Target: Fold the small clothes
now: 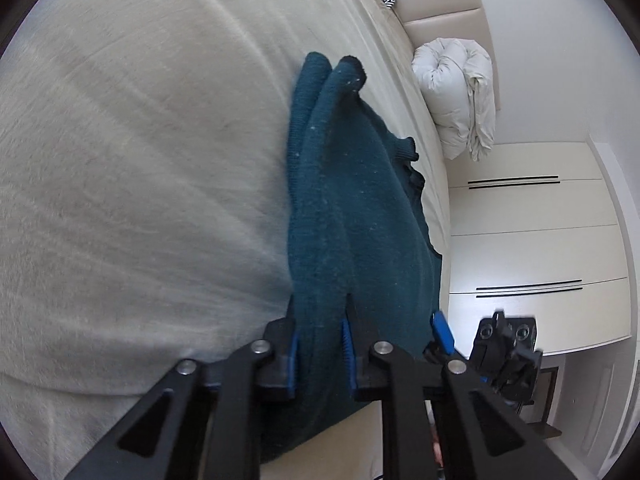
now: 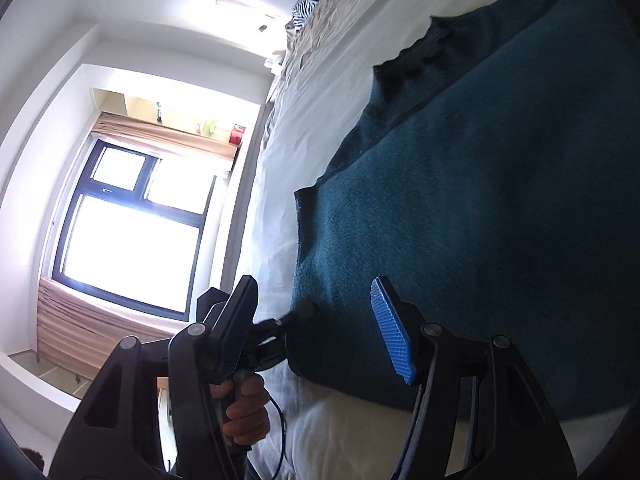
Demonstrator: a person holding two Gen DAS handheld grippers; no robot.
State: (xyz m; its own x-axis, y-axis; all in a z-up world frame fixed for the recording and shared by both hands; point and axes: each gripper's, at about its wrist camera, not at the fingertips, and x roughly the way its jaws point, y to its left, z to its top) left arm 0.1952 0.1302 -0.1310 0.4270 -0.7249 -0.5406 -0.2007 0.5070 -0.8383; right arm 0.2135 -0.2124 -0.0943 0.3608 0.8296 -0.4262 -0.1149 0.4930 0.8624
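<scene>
A dark teal sweater (image 1: 352,200) is lying on the bed (image 1: 140,160), stretched lengthwise straight ahead of the left tool (image 1: 320,354), its long axis running away from the fingers toward the far cuff, with one sleeve folded along the body as a raised ridge. The left tool is pinching the near edge of the knit: its blue pads (image 1: 347,340) are sitting close together with a thick bunch of cloth pressed between them, so it is gripping the sweater rather than merely resting over it. In the right wrist view the same sweater (image 2: 480,208) is spreading out ahead and to the right of the right tool (image 2: 316,332), whose fingers are standing roughly half apart with nothing between them; one ribbed pad (image 2: 394,332) is hovering over the knit while the other finger is hanging out past the sweater's side edge, over the pale sheet (image 2: 276,216). The left tool (image 2: 298,314) and the hand (image 2: 244,412) holding it are showing there too, clamped on the near corner. The left tool therefore has the garment already, and the right, though just beside the edge, is holding nothing; judging by this, the coming fold is probably turning on the right tool catching that near hem so both can carry it up along the long axis
</scene>
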